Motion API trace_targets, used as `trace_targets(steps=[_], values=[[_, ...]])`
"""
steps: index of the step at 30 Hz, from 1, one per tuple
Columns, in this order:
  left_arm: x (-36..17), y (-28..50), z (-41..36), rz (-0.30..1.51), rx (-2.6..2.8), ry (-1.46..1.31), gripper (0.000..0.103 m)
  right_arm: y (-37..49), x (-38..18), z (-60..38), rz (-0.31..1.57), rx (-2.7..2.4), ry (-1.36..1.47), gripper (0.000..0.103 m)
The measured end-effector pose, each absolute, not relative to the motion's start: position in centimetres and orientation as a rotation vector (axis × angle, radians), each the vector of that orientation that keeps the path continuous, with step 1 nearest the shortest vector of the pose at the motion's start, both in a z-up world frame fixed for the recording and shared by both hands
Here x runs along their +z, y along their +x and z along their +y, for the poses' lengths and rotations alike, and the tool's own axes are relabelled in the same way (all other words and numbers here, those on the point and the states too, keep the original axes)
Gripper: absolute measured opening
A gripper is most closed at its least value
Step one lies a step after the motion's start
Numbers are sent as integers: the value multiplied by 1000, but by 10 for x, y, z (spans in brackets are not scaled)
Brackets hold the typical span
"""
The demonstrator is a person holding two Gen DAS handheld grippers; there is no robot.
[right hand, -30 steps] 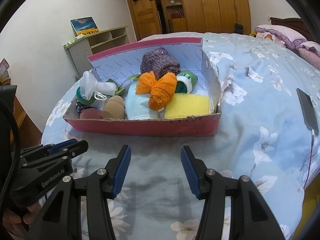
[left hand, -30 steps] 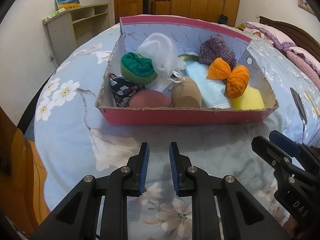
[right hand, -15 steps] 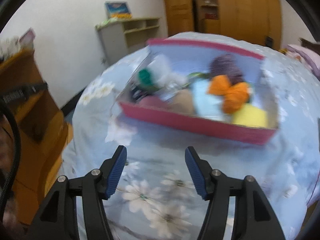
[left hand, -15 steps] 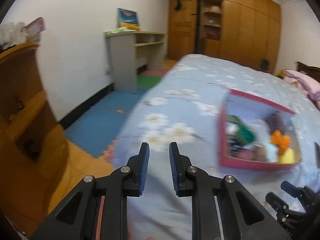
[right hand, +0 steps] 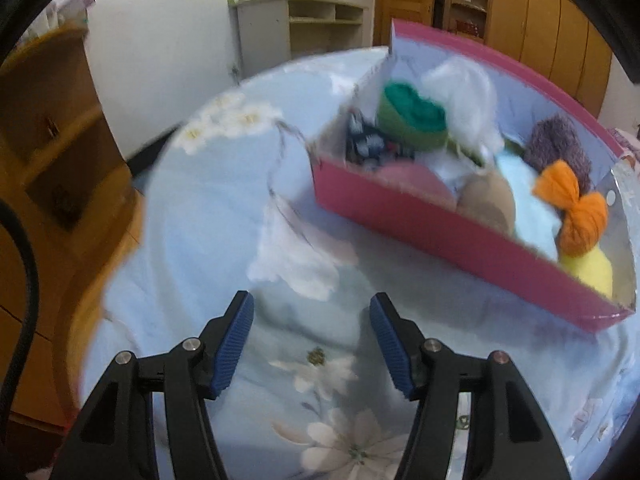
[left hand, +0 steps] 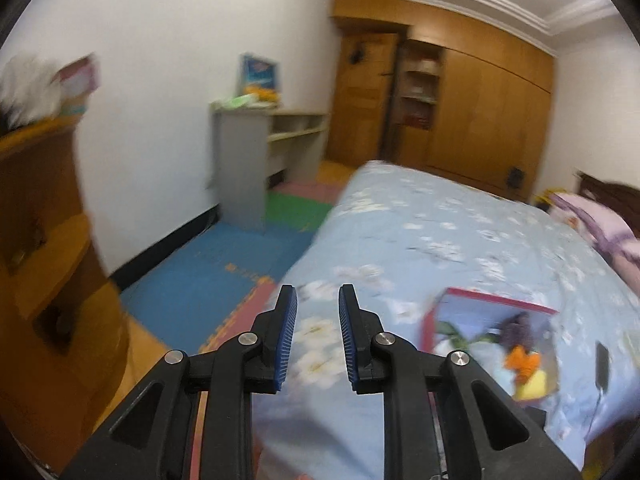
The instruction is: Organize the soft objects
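A pink cardboard box [right hand: 440, 232] sits on the flowered blue bedspread [right hand: 224, 208], filled with soft items. Among them are a green sock roll [right hand: 412, 116], a white mesh bag [right hand: 464, 84], a purple knit [right hand: 556, 144], an orange cloth [right hand: 576, 208], a yellow sponge [right hand: 592, 268] and a tan ball [right hand: 488, 200]. My right gripper [right hand: 312, 344] hangs open and empty over the bedspread, in front and left of the box. The left gripper [left hand: 318, 336] is raised, narrowly open and empty, pointing at the bed's left edge. The box [left hand: 496, 300] lies low to its right, blurred.
A wooden cabinet [left hand: 44, 240] stands close on the left. A grey shelf unit [left hand: 256, 160] is against the wall, with foam floor mats [left hand: 224, 264] before it. Pillows [left hand: 600, 224] lie at the far right, and a dark phone [left hand: 602, 364] lies right of the box.
Both views swung left. The left gripper rose and turned away from the box toward the room. The right gripper shifted left, so the box now lies up and right. Jaw gaps look unchanged.
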State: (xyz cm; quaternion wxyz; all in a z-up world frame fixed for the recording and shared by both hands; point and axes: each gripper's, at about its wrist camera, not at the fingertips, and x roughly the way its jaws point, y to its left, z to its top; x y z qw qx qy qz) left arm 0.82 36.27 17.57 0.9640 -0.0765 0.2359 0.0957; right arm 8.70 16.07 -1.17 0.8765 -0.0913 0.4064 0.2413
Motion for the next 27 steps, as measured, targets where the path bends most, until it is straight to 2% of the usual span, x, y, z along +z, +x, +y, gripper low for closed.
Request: trace_targets(steps=[6,13,19,23,25,27], values=[[142,26,329,504,216,-98,24,66,80,108,648,460,-208,64],[67,56,285,683,165,-113,24,30,268,32,330,277,-302,65],[46,47,183,743,-103,-90,24,11,395,14,344,391,-170,71],[33,30,105,837,-308,-103,24,9,422,29,346,441,-148,79],[14,28,57,952,-393,-73,24,14,409,47,363,476,-158,80],[-1,26,27,972,-406,-11,24,24,381,72,411,525,-139,80]])
